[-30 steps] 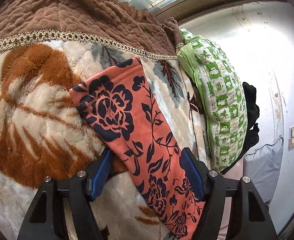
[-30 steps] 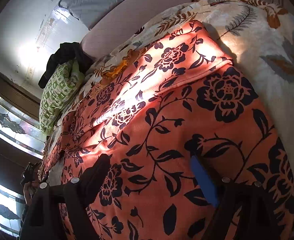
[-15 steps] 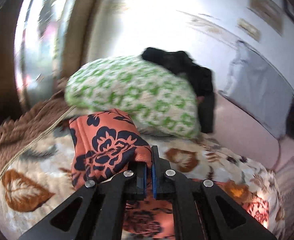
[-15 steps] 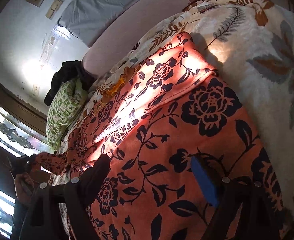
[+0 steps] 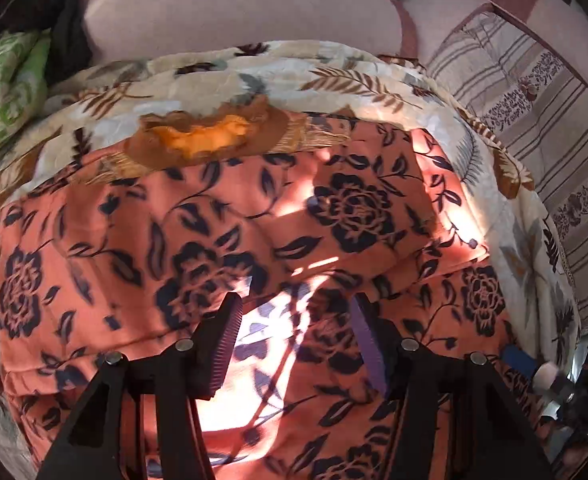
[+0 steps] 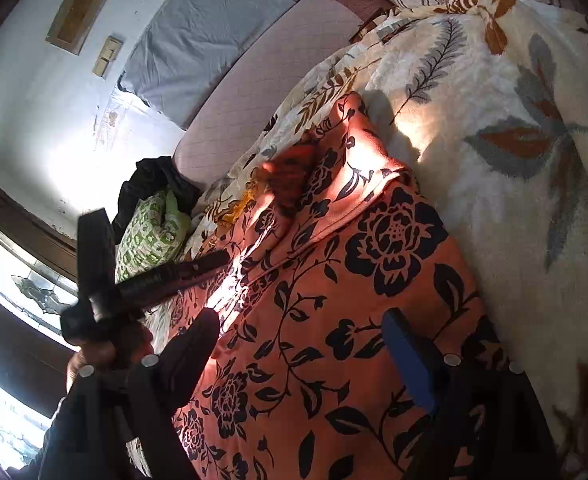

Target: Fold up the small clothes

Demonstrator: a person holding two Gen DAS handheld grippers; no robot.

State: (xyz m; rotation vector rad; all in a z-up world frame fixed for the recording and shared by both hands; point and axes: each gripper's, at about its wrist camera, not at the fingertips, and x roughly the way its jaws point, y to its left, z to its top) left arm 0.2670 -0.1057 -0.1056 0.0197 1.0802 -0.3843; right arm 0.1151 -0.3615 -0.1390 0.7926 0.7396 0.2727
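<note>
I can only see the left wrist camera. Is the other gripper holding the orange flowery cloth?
Observer: No. In the right wrist view, the right gripper is open. Its fingers stand wide apart over the orange cloth with dark blue flowers and pinch nothing.
Child: There's sunshine on the cloth. Is there a window somewhere?
Observer: Yes. The right wrist view shows a patterned glass window in a dark wooden frame at its left edge, bright with daylight.
</note>
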